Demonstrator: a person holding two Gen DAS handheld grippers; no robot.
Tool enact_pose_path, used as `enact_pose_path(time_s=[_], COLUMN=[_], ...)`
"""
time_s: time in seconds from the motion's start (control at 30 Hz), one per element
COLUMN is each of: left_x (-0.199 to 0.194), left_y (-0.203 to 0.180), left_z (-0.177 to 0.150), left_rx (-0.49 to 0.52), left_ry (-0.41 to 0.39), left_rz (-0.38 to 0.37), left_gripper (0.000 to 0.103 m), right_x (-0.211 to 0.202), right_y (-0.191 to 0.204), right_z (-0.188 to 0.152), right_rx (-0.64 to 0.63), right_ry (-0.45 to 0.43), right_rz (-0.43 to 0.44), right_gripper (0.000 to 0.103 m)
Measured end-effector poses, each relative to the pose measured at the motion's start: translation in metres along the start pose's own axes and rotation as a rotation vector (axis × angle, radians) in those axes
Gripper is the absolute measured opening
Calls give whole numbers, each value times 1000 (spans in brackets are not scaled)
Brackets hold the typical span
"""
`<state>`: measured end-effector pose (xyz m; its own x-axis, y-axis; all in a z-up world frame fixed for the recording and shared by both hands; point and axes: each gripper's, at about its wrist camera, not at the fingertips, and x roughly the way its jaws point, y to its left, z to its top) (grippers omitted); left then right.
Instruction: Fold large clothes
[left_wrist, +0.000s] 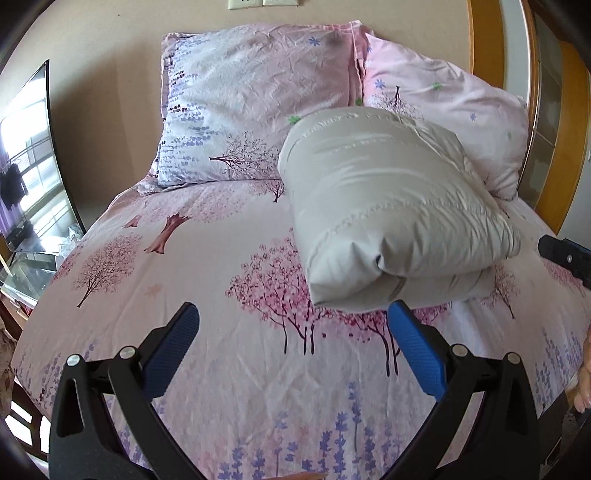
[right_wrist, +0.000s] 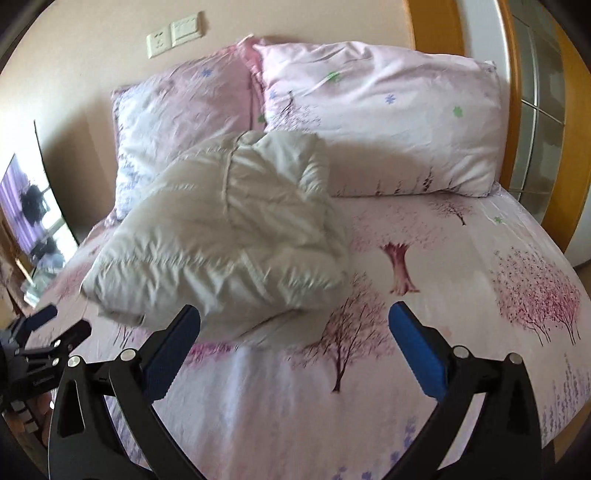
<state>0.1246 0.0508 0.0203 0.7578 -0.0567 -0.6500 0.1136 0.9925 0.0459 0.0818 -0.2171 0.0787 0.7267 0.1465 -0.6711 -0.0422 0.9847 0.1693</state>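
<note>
A white quilted puffer jacket (left_wrist: 391, 206) lies folded into a thick bundle on the pink tree-print bed sheet (left_wrist: 207, 280), just in front of the pillows. My left gripper (left_wrist: 293, 314) stands open over the sheet, its right fingertip close to the bundle's near edge, nothing between the pads. In the right wrist view the same jacket (right_wrist: 229, 243) sits left of centre. My right gripper (right_wrist: 293, 314) is open wide above the sheet (right_wrist: 424, 295), its left finger overlapping the bundle's near corner, no cloth between the pads. The left gripper (right_wrist: 55, 325) shows at the far left, also open.
Two pink patterned pillows (left_wrist: 258, 99) (left_wrist: 461, 107) lean against the beige wall at the bed's head. A wooden frame with glass panes (right_wrist: 535, 110) stands on the right. A mirror (left_wrist: 29, 162) and a low table are left of the bed. Fingers of a hand (left_wrist: 585, 373) show at the right edge.
</note>
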Motion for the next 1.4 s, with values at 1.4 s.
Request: enact_pose_path(time_s=[1.4], left_x=[27], left_y=[-19], left_z=[-21], left_rx=[78], left_ry=[303], left_rz=[18], left_gripper=[101], right_x=[23], right_y=[22], right_z=[-53], right_rx=[-47], right_ry=[285], right_rz=[-99], right_gripper=[102])
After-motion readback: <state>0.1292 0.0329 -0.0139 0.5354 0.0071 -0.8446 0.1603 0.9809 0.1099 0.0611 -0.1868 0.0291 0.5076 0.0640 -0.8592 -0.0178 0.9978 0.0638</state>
